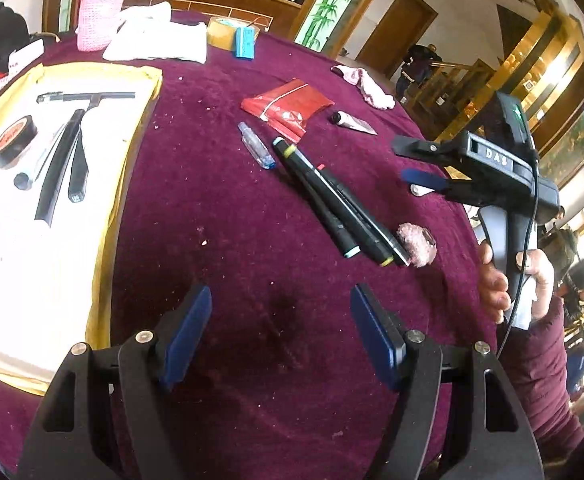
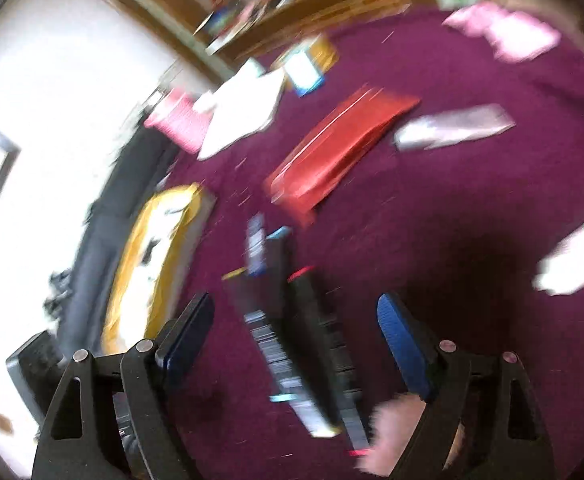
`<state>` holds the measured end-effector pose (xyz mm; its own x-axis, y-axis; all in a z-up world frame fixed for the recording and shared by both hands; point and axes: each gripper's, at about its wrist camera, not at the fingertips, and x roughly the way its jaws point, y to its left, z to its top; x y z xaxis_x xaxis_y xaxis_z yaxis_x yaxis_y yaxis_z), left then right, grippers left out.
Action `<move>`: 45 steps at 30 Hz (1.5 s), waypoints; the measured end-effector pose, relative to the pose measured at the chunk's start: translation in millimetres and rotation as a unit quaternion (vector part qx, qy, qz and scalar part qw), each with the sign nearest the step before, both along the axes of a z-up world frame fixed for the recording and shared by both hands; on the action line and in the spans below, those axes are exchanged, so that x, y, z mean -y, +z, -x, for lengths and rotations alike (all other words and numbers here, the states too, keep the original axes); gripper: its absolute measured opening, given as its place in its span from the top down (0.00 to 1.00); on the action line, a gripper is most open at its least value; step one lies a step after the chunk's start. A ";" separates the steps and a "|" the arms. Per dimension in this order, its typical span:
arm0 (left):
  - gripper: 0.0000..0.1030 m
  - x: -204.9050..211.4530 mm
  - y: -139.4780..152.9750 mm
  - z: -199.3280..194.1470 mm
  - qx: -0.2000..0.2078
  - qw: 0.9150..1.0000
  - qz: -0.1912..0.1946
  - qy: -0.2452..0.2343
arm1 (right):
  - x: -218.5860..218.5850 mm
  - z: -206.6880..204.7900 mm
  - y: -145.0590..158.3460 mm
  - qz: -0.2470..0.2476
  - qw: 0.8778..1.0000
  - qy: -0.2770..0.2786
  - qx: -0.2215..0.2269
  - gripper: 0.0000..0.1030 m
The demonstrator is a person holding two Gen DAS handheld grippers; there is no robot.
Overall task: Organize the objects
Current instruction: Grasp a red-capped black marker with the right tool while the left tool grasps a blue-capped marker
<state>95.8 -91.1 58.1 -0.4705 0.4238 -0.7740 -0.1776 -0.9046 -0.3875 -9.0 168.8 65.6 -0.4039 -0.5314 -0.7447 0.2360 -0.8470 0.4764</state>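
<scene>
Three black markers [image 1: 332, 204] lie side by side on the maroon cloth, next to a clear little bottle [image 1: 255, 146], a red packet [image 1: 287, 102], a small tube [image 1: 356, 122] and a pink fuzzy ball [image 1: 418, 244]. My left gripper [image 1: 279, 296] stands open over bare cloth, nothing between its fingers. To the right a hand holds my right gripper [image 1: 406, 160], open, above the table beyond the markers. The right wrist view is blurred. There the right gripper [image 2: 296, 308] is wide open with the markers [image 2: 292, 340] on the cloth below, between its fingers and untouched.
A yellow-rimmed tray [image 1: 131, 152] at the left holds a squeegee [image 1: 87, 98], a black tape roll [image 1: 13, 142] and dark stick-like items. At the far edge are a pink knitted holder [image 1: 99, 16], white cloth [image 1: 159, 36], brown tape [image 1: 221, 32], a blue box [image 1: 245, 42] and a pink cloth [image 1: 366, 84].
</scene>
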 end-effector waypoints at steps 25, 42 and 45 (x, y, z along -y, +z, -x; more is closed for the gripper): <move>0.31 6.2 -12.8 -9.1 0.010 1.000 -0.006 -0.001 | 66.8 -25.7 -26.1 -0.250 0.965 0.042 -0.067 0.61; 0.31 -51.7 -5.9 32.7 -0.010 0.997 0.069 -0.037 | 39.8 -21.3 -35.9 -0.193 0.979 -0.025 -0.062 0.88; 0.31 -71.3 -12.8 57.6 -0.018 0.995 0.088 -0.042 | 26.3 -20.6 -36.1 -0.149 0.987 -0.030 -0.057 0.88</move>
